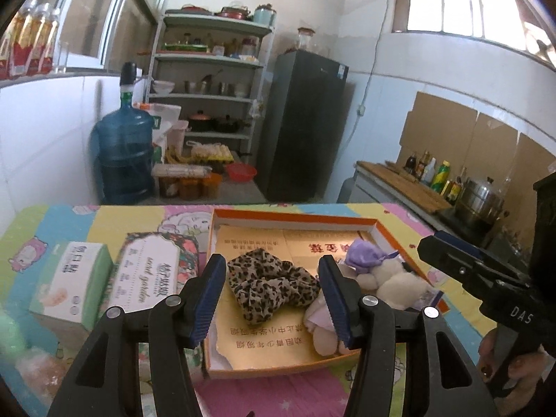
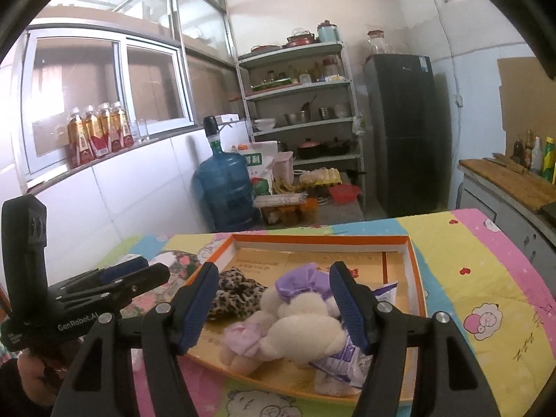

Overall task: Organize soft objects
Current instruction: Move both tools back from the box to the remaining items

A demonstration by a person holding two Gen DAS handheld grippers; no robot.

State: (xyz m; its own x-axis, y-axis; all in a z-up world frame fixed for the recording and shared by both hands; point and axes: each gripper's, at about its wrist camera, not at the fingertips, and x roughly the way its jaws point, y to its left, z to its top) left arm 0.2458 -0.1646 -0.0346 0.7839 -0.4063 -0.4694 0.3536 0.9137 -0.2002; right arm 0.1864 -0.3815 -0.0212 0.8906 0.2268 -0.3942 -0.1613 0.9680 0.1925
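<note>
Soft things sit in the orange box, with a few more left on the table.

Going left to right: a fuzzy green thing (image 1: pixel 10 330) and a pale pink thing (image 1: pixel 38 370) lie at the table's left edge, blurry, so I cannot tell what they are. They look soft and may still need putting away. Next come a green-and-white box (image 1: pixel 69 285) and a flowery tissue pack (image 1: pixel 149 271). In the orange box (image 1: pixel 295 217), the leopard scrunchie (image 1: pixel 271 286) lies near the middle and the plush toy (image 2: pixel 302 319) with a purple bow lies by the right wall. The left gripper (image 1: pixel 272 299) and right gripper (image 2: pixel 274 307) hover above the box, fingers spread wide, holding nothing.
</note>
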